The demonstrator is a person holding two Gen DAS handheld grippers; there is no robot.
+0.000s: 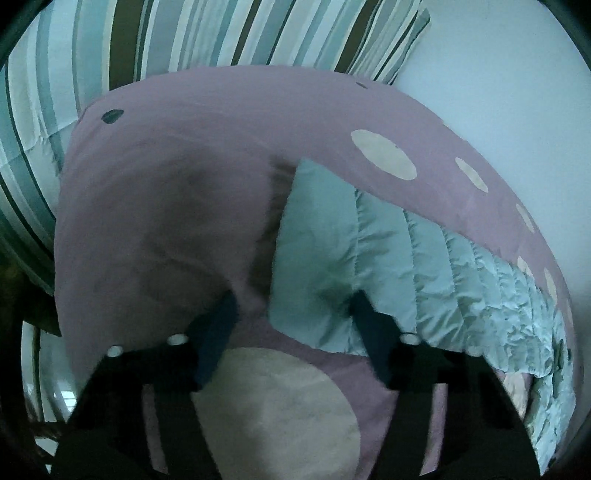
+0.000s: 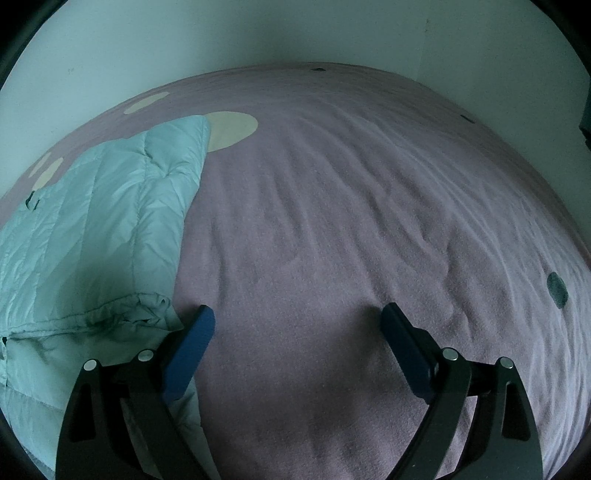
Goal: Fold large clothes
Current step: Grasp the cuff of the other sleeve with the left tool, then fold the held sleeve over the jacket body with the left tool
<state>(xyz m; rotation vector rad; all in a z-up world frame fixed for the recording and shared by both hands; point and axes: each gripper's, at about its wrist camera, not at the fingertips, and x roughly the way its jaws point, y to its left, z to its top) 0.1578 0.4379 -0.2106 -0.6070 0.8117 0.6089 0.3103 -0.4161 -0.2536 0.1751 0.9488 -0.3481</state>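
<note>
A light teal quilted jacket (image 1: 332, 251) lies on a purple blanket (image 1: 166, 184) with pale round spots. In the left wrist view my left gripper (image 1: 293, 319) stands over the jacket's near corner. Its right finger lies over the teal fabric and its left finger over the blanket. A gap shows between the pads, and neither pad visibly pinches the cloth. In the right wrist view my right gripper (image 2: 299, 310) is wide open above bare blanket (image 2: 332, 203). The jacket (image 2: 110, 206) lies to the left, its folded hem touching the left finger (image 2: 195, 332).
Striped bedding (image 1: 184, 33) in teal, white and brown lies beyond the blanket at the top left. A pale wall (image 2: 221, 33) runs along the far side of the bed. The blanket stretches wide and wrinkled to the right of the jacket.
</note>
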